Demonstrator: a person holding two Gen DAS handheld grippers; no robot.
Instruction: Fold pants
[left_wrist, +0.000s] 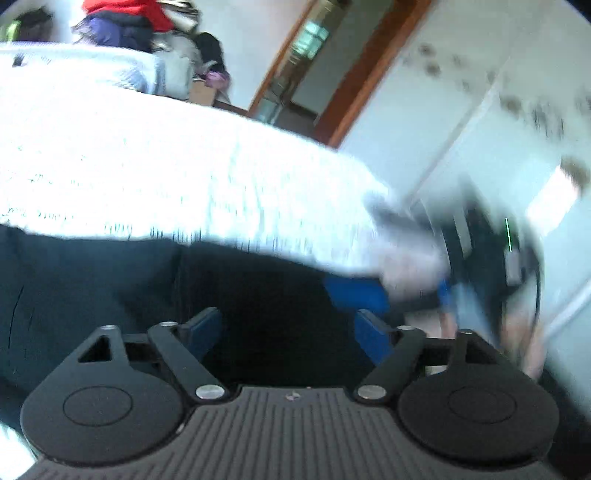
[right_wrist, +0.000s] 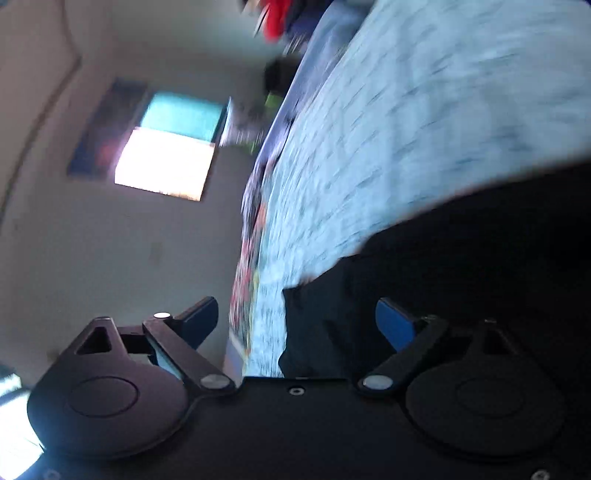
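1. Here the dark pants lie on the pale bedspread, close under both tools.
2. Left gripper and right gripper stand spread apart, gripping nothing.
3. Probably a grasp comes next: pinch one fabric edge squarely, both sides level, before lifting.

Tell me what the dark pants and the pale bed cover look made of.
Pants: soft woven cloth, matte and near-black; it drapes limply and shows a stitched seam in the left wrist view. The exact fibre is unclear.
Bed cover: pale, speckled textile, possibly quilted or knitted; blur and glare hide the weave.
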